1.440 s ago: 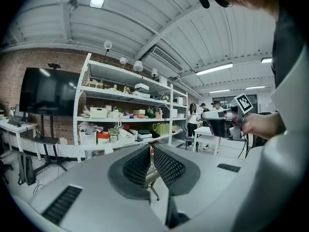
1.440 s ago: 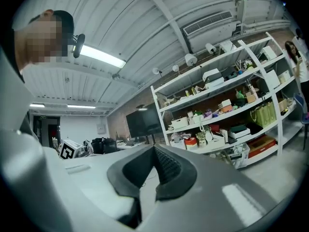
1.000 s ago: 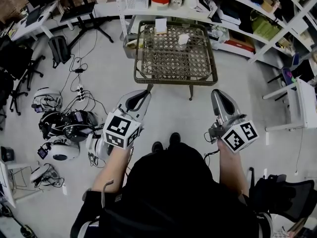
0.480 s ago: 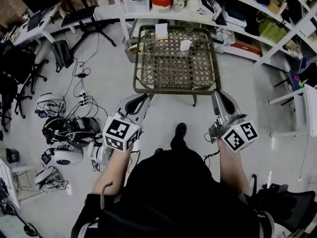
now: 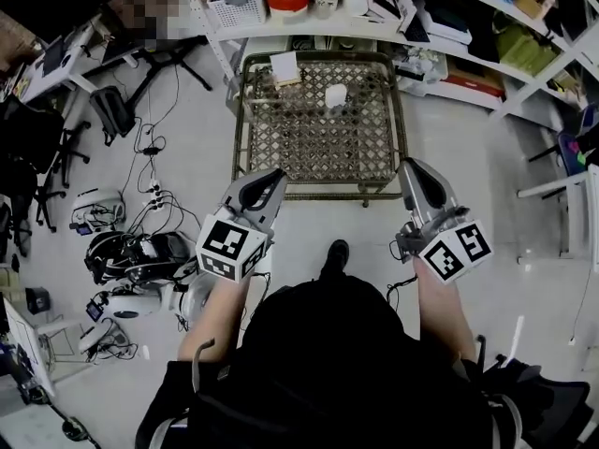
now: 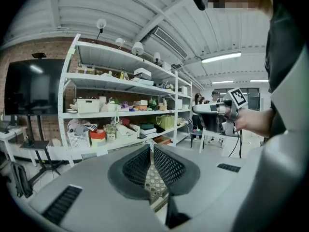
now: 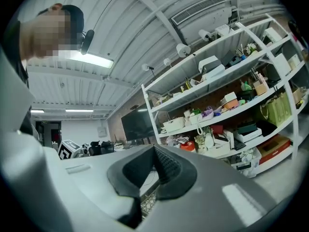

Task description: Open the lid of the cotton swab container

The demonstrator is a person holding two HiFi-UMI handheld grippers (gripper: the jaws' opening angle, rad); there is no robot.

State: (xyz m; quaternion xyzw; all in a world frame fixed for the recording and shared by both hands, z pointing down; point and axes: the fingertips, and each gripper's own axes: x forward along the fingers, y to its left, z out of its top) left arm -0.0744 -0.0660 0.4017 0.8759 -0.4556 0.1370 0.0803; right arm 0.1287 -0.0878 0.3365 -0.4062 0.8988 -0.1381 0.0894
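The cotton swab container (image 5: 335,94) is a small white tub standing on a low wicker table (image 5: 323,193), toward its far side. My left gripper (image 5: 278,173) hangs over the floor just short of the table's near left corner, jaws shut with nothing between them. Near the table's front right corner my right gripper (image 5: 408,165) is also shut and empty. Both are well short of the container. In the left gripper view the pads (image 6: 166,166) meet at their tips, with wicker showing below them. The right gripper view shows the pads (image 7: 169,166) closed together.
A white box (image 5: 284,66) lies on the table's far left corner. Stocked white shelves (image 5: 309,12) stand right behind the table. Cables and gear (image 5: 131,251) cover the floor at the left. My foot (image 5: 337,251) is just before the table.
The table has drawn nearer: both grippers have moved forward with the person and now reach its near edge. The jaws look the same as before.
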